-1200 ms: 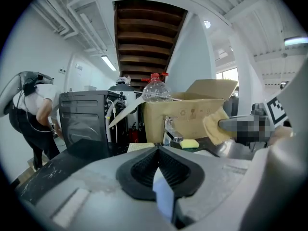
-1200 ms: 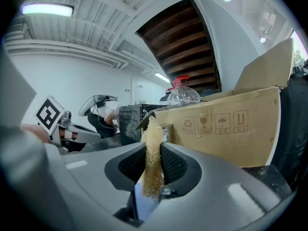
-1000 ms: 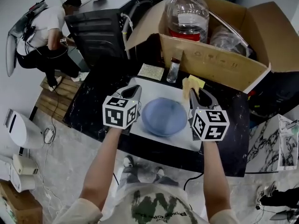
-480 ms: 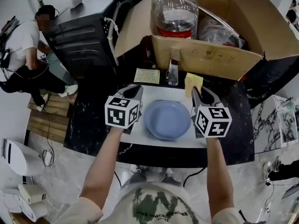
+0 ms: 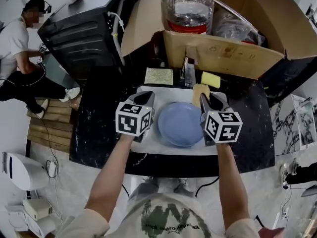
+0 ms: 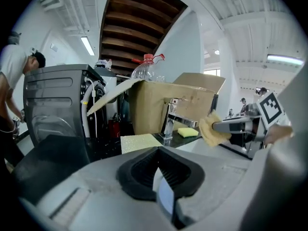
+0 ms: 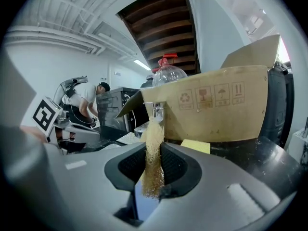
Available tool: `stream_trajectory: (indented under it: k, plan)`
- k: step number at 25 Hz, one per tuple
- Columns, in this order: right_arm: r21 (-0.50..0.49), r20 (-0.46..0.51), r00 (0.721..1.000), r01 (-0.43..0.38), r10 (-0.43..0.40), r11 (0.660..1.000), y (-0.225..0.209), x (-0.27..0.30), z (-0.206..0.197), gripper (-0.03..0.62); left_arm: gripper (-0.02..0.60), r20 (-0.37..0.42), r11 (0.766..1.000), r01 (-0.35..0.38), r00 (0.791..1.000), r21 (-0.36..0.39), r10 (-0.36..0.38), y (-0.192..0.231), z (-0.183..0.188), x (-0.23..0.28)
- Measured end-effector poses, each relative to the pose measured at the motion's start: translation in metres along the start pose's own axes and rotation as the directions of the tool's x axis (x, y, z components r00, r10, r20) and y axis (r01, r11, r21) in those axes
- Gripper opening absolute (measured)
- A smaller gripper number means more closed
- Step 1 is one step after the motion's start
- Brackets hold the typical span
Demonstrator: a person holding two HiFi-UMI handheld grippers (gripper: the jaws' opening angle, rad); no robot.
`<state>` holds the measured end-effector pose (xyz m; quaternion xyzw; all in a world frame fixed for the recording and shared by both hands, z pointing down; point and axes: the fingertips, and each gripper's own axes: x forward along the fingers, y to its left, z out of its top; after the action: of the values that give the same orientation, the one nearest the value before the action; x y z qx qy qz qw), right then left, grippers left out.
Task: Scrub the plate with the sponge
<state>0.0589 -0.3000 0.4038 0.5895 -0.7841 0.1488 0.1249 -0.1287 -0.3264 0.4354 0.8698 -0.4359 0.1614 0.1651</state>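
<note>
A blue plate (image 5: 181, 124) lies in a white sink basin (image 5: 148, 142). My right gripper (image 5: 204, 98) (image 7: 154, 150) hovers at the plate's right far edge. It is shut on a tan sponge (image 5: 200, 90) (image 7: 154, 153), which sticks up between the pads. The left gripper view also shows that sponge (image 6: 211, 129) off to the right. My left gripper (image 5: 143, 99) (image 6: 161, 153) is at the plate's left side. Its jaws stand closed together, with only a thin bluish sliver in the gap.
A faucet (image 5: 189, 72) (image 6: 168, 119) stands behind the basin, a yellow sponge (image 5: 210, 79) (image 7: 195, 146) to its right and a flat scouring pad (image 5: 158, 76) (image 6: 139, 142) to its left. An open cardboard box (image 5: 223, 53) holds a water bottle (image 5: 188, 9). A person (image 5: 20, 48) crouches far left.
The head view has shifted, so the box and counter sit differently in frame. Both grippers keep their places on either side of the plate. The yellow sponge now shows apart from the held one.
</note>
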Motion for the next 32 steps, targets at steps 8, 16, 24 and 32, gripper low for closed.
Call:
stream_trajectory:
  k: [8, 16, 24, 32]
  plan:
    - [0.033, -0.096, 0.995, -0.029, 0.032, 0.999, 0.016, 0.03, -0.044, 0.072, 0.0, -0.009, 0.999, 0.033, 0.999, 0.003, -0.033, 0.003, -0.012, 0.012]
    - [0.039, -0.188, 0.977, -0.09, 0.095, 0.995, 0.035, 0.06, -0.083, 0.072, 0.0, -0.012, 0.999, 0.038, 0.999, 0.006, -0.038, 0.005, -0.021, 0.019]
    - [0.07, -0.291, 0.939, -0.172, 0.185, 0.983, 0.064, 0.09, -0.128, 0.071, 0.0, -0.007, 1.0, 0.018, 1.0, 0.003, -0.018, 0.01, -0.028, 0.022]
    - [0.13, -0.371, 0.888, -0.24, 0.271, 0.962, 0.088, 0.108, -0.163, 0.071, 0.0, -0.011, 1.0, 0.017, 1.0, -0.003, -0.017, 0.007, -0.035, 0.026]
